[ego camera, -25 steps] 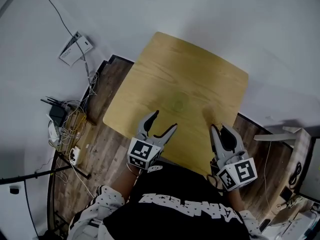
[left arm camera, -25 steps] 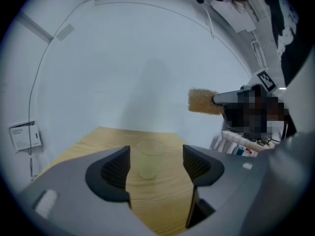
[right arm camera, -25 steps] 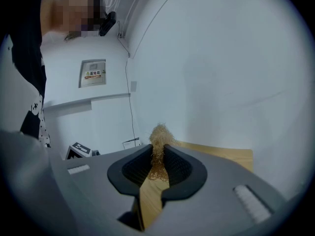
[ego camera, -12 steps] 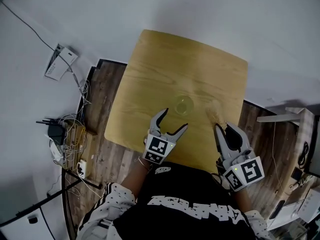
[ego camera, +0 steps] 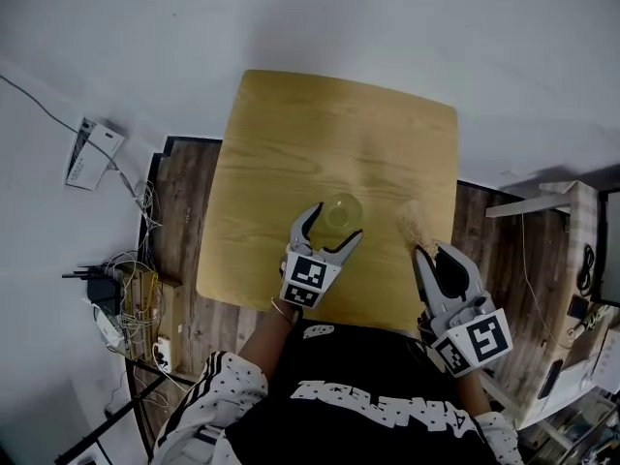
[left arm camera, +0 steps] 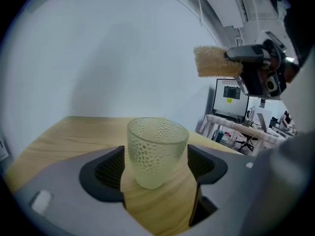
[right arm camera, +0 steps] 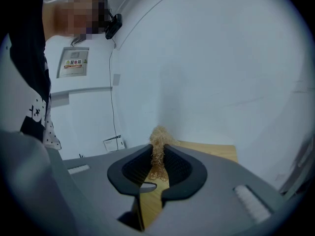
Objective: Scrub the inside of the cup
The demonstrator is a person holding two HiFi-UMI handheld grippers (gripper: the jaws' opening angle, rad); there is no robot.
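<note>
Head view, centre: my left gripper (ego camera: 337, 223) reaches over the near part of the table (ego camera: 291, 143), and its jaws have just been opening. They stand wide apart, with the cup (ego camera: 341, 211) between them. In the left gripper view the cup is a pale, dimpled, see-through tumbler. It stands upright on the wood in the middle of the frame, with one dark pad on each side. I see a gap at the right pad, and I cannot tell whether the left pad touches the wall.

Head view, lower right: my right gripper (right arm camera: 158, 156) is closed on a scrubber (ego camera: 412, 223), a tan fibrous wad. The right gripper view shows it pinched between the pads and sticking out past the tips. The scrubber hangs to the right of the cup, apart from it, over the table's right side.
</note>
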